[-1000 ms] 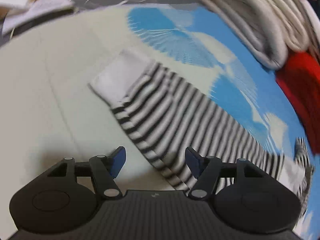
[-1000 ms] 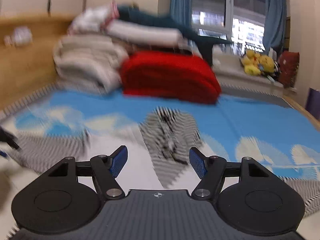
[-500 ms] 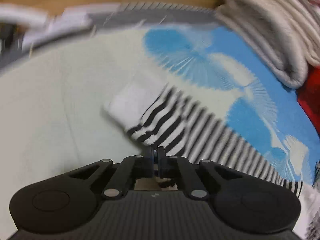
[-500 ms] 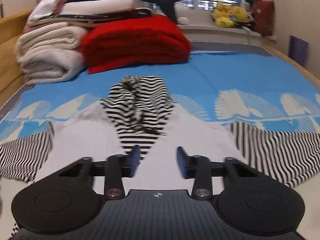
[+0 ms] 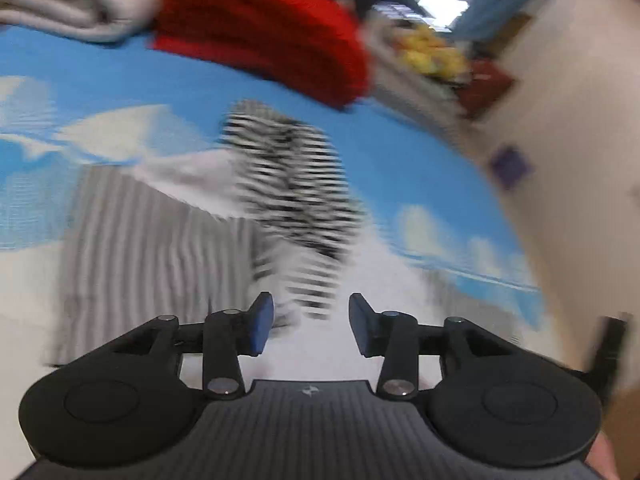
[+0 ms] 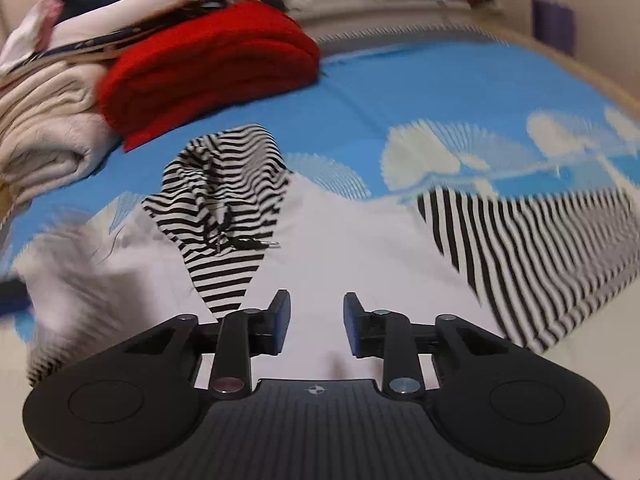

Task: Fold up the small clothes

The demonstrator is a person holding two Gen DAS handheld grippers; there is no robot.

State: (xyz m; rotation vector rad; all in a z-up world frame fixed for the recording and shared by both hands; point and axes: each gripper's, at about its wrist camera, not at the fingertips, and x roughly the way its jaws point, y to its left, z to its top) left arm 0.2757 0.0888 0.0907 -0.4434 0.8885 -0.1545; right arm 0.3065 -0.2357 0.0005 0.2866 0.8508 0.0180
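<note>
On my left gripper (image 5: 311, 322) and right gripper (image 6: 314, 323) I note matte black ribbed bodies, round side housings, silver screw heads on the linkages, blue-faced fingers (image 6: 282, 322), and a small white centre emblem.

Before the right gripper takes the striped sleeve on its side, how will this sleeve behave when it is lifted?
Probably floppy: the striped sleeve lies flat and follows the bedspread, so it should drape from the right gripper. It looks thin, so likely light. The sleeve joins the white body of the garment, so lifting may drag that part along.
</note>
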